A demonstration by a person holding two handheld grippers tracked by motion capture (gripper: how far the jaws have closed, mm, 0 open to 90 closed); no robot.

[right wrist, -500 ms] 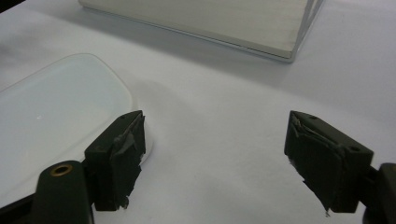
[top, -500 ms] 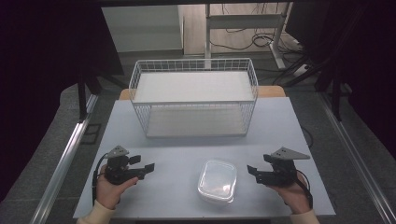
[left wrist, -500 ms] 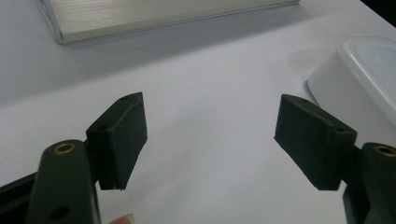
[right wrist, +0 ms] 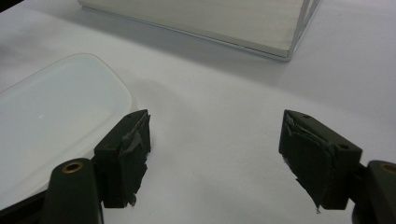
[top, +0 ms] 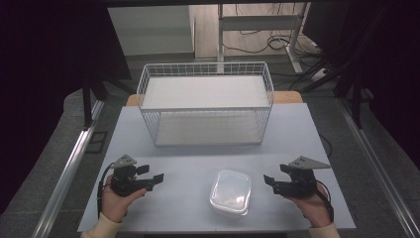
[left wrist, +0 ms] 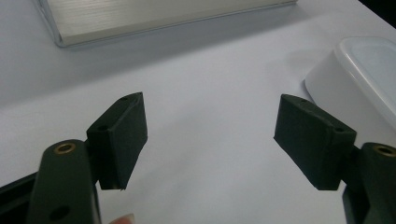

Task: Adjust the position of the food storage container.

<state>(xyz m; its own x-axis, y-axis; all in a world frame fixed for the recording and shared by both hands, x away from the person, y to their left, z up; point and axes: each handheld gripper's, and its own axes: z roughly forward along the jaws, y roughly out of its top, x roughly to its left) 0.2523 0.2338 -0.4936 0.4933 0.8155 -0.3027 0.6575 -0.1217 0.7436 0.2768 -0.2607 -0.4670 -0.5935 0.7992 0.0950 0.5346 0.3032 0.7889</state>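
At the bottom of the high view, the left claw [top: 157,177] and right claw [top: 268,179] rest low over the pale matte surface [top: 188,163], both released, jaws spread with nothing between them. Between the two, at lower centre, sits the lidded container [top: 230,192]: translucent white plastic, smooth, rounded corners, its long axis running roughly near to far. It lies nearer the right claw, which points toward it from the right. Farther back, at frame centre, stands the white wire basket [top: 205,110], rectangular, open-topped, with a flat pale floor.
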